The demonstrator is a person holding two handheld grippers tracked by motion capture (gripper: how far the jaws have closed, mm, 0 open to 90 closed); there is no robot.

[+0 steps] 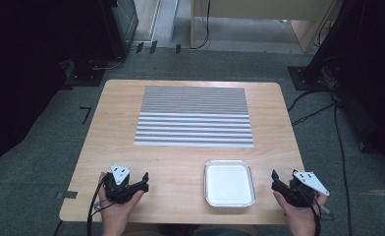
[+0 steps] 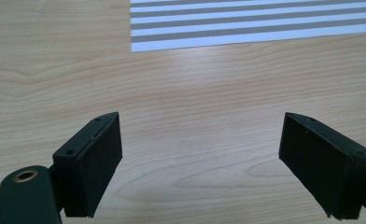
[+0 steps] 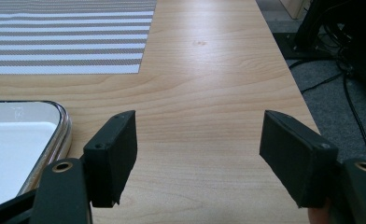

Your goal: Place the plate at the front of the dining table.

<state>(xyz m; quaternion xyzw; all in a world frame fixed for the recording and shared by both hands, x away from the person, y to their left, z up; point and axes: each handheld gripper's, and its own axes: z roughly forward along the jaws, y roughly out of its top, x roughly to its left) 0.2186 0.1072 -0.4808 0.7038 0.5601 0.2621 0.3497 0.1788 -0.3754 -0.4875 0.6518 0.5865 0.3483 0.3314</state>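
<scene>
Two hand-held grippers rest at the near edge of the pale wooden table (image 1: 180,157) in the high view: the left gripper (image 1: 145,180) and the right gripper (image 1: 275,179), with the shallow white metal-rimmed tray (image 1: 229,183) on the table between them, nearer the right one. Beyond the tray lies the grey-and-white striped placemat (image 1: 194,116), well apart from both hands.

From the left gripper view, the left gripper (image 2: 200,163) has its jaws spread wide with nothing between them, bare wood below and the placemat's (image 2: 246,23) near edge ahead.

From the right gripper view, the right gripper (image 3: 197,156) is equally wide apart and empty, the tray's rim (image 3: 62,126) just beside its left jaw. To take the tray well, I would judge that the right gripper should turn toward that rim and close on the raised lip, not the flat base.
</scene>
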